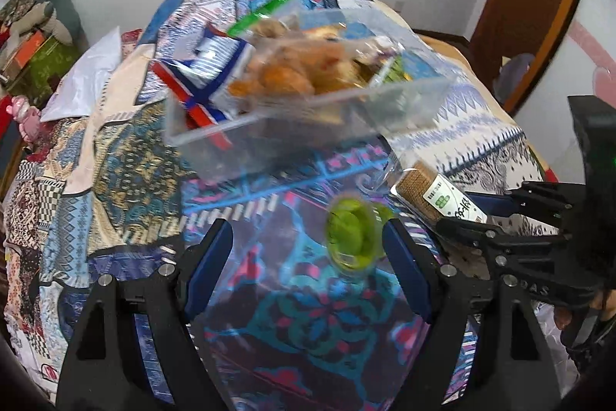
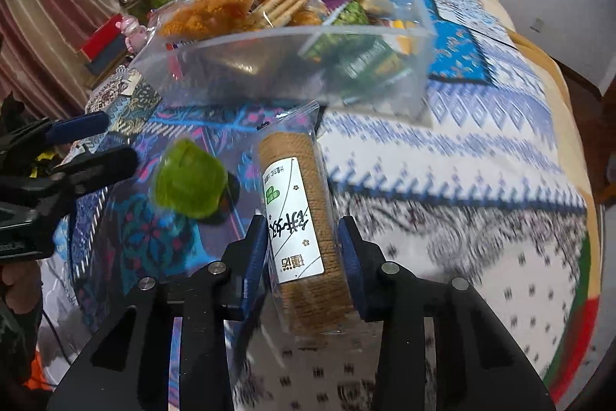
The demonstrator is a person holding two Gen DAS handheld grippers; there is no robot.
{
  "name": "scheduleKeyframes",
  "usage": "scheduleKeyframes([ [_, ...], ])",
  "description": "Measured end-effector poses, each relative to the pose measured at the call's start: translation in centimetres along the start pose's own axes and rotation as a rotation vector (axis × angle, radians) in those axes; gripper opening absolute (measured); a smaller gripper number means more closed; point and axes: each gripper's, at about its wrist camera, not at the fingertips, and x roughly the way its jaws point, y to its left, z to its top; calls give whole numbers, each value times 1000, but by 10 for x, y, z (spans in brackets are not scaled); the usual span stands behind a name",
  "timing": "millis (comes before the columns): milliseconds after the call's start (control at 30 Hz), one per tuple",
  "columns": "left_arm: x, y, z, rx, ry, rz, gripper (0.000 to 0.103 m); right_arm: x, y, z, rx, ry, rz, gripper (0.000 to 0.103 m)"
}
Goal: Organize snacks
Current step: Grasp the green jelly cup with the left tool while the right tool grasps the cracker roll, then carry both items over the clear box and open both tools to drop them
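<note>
While the right gripper [image 2: 302, 253] clamps the biscuit pack [image 2: 298, 218], long axis pointing ahead toward the bin [image 2: 292, 64], the left gripper [image 1: 308, 257] gapes; green jelly cup [image 1: 350, 237] beside its right finger, nearer than bin.

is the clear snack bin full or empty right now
Mostly full. The clear bin holds a heap of packets: orange crisps, crackers and green packs, some rising above its rim. A green jelly cup lies outside on the cloth.
</note>
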Motion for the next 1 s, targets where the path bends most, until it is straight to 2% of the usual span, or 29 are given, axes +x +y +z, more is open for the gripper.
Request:
scheduleKeyframes([
  [200,24,-17,-3,21,53,-27,80,-8,-1,-11,-23,12,-15,37],
  [433,53,-27,-4,35,95,-23,80,7,-4,-9,-20,22,-14,43],
  [633,59,-31,-6,47,94,-39,54,9,-1,-8,-22,-15,-23,37],
  [833,55,-35,-6,56,89,-43,53,2,-4,-7,7,-34,-15,35],
  [900,49,-35,-5,56,79,-46,44,-2,-6,-8,9,-43,-16,35],
  [1000,37,-35,1,57,44,-37,40,-9,-2,-7,12,-61,-18,35],
])
